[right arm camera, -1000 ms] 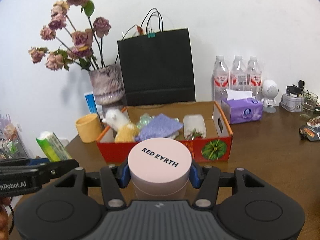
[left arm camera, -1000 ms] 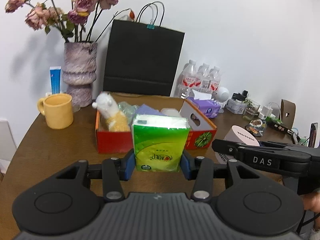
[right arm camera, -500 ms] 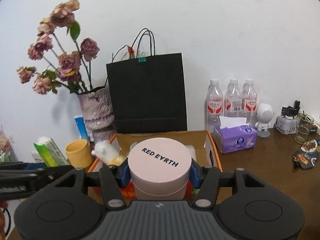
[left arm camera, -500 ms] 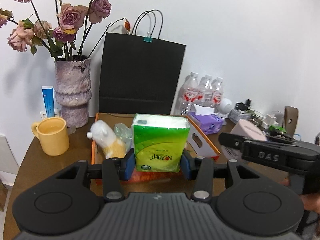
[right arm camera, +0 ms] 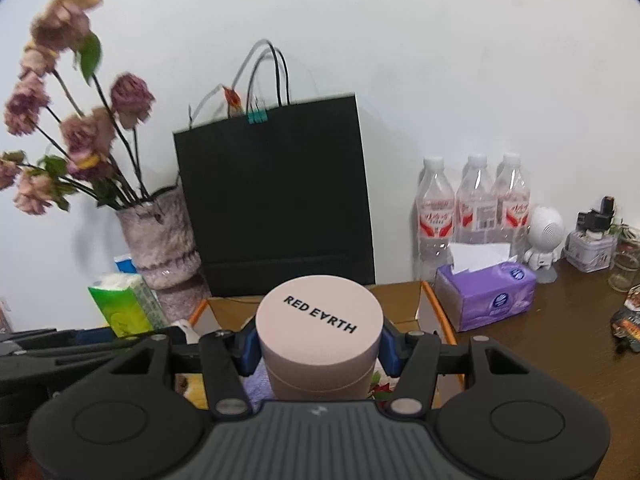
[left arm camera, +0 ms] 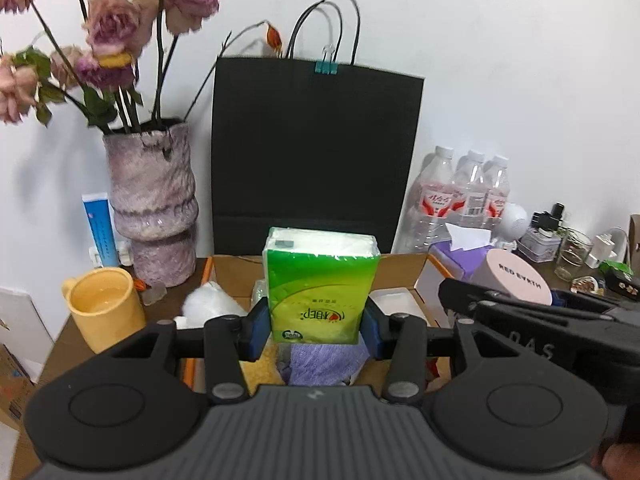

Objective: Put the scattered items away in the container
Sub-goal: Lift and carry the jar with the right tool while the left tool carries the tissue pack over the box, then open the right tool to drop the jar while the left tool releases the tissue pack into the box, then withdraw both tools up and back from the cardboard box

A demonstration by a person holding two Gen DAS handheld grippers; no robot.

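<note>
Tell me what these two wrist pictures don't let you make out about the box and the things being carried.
- Left wrist view: the box floor is mostly hidden by the green tissue pack and left gripper.
- Right wrist view: the pink jar and right gripper cover the box's contents.
- Both views: whether either item clears the box rim cannot be told.
- Flowers: blurred.

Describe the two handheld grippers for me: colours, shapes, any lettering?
Both the left gripper and the right gripper are matte black plastic with a ribbed grey body, two round discs, silver pivot screws and blue pads on the fingers. Seen side-on in the left wrist view, the right one shows pale "DAS" lettering.
</note>
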